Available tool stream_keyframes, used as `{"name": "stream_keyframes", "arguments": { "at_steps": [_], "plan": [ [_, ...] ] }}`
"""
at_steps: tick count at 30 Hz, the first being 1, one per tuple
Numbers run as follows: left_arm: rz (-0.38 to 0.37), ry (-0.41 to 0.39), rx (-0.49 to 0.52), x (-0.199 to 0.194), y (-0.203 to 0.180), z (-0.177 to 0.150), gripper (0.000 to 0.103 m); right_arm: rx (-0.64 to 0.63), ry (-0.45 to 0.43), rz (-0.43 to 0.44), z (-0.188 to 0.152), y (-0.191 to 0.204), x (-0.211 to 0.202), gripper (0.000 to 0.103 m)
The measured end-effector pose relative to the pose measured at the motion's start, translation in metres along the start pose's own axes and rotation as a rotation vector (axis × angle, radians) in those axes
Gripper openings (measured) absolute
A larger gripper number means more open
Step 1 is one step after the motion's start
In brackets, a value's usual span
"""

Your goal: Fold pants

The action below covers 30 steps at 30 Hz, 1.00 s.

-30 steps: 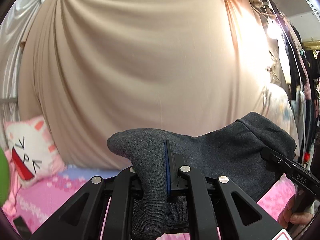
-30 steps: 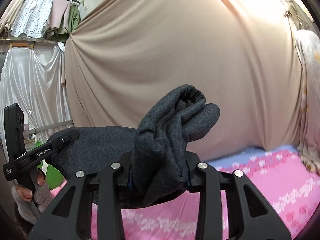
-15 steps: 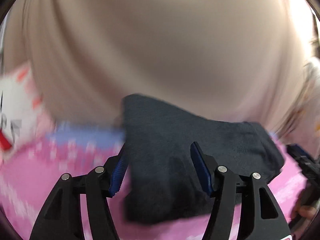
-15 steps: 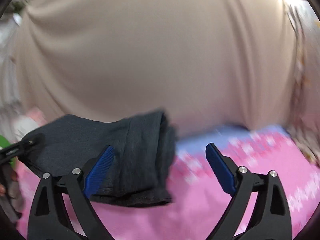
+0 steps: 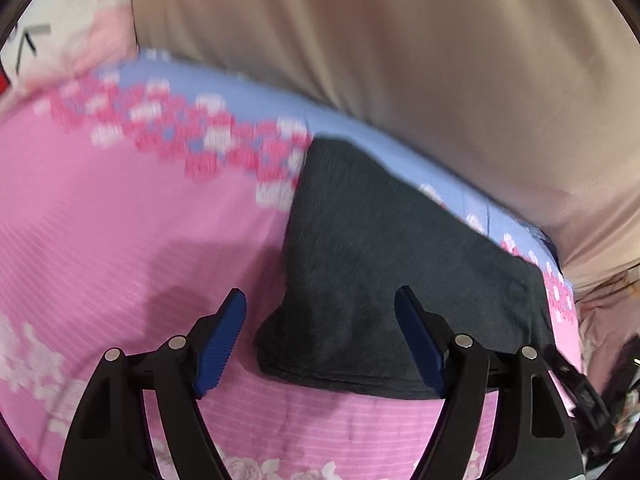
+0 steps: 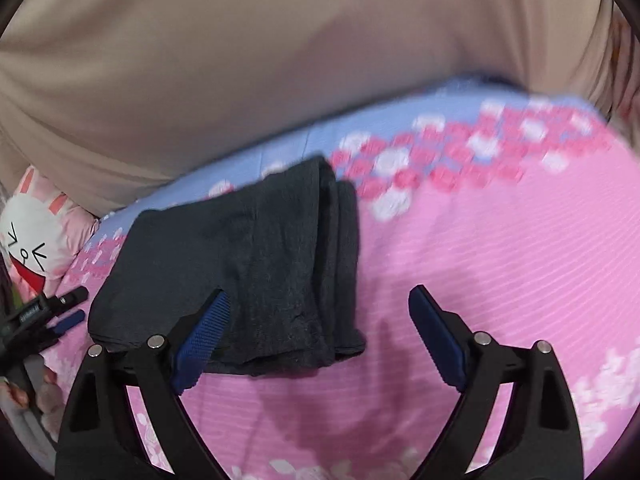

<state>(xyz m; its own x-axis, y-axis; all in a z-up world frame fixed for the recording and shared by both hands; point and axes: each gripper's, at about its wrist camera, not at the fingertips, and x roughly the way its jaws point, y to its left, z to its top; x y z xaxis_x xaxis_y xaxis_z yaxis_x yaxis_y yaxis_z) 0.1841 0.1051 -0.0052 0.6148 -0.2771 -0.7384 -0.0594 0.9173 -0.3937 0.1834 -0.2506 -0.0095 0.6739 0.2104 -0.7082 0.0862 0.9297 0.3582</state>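
Pants [image 6: 248, 264] lie on the pink bed sheet [image 6: 500, 264] as a compact dark-grey stack, layered edges showing at its right side — we judge the folding essentially done. Our left gripper [image 5: 320, 336] hangs with its fingers spread wide around the near left corner of the stack, gripping nothing. Our right gripper [image 6: 316, 334] is just as wide, empty, one blue pad over the cloth's near edge. What may remain — squaring the slightly uneven layers, at most.

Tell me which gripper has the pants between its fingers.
The left gripper: the pants lie in its open gap. The right gripper has mostly pink sheet there.
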Motion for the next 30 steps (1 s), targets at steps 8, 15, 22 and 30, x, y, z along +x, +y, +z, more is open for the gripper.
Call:
{"name": "stream_keyframes", "arguments": {
  "at_steps": [8,15,22,30],
  "plan": [
    [0.088,-0.103,0.150,-0.007,-0.023,-0.012,0.074,-0.091,-0.014,-0.094,0.000,0.009,0.006,0.041],
    [0.204,-0.200,0.254,-0.017,-0.033,-0.035,0.074,-0.076,-0.216,-0.125,-0.015,0.019,-0.067,0.050],
    [0.244,-0.255,0.352,-0.047,-0.047,-0.078,0.079,-0.130,-0.227,-0.158,-0.072,0.037,-0.098,0.069],
    [0.269,-0.335,0.367,-0.077,-0.050,-0.120,0.087,-0.194,-0.254,-0.190,-0.116,0.059,-0.109,0.090]
  ]
}}
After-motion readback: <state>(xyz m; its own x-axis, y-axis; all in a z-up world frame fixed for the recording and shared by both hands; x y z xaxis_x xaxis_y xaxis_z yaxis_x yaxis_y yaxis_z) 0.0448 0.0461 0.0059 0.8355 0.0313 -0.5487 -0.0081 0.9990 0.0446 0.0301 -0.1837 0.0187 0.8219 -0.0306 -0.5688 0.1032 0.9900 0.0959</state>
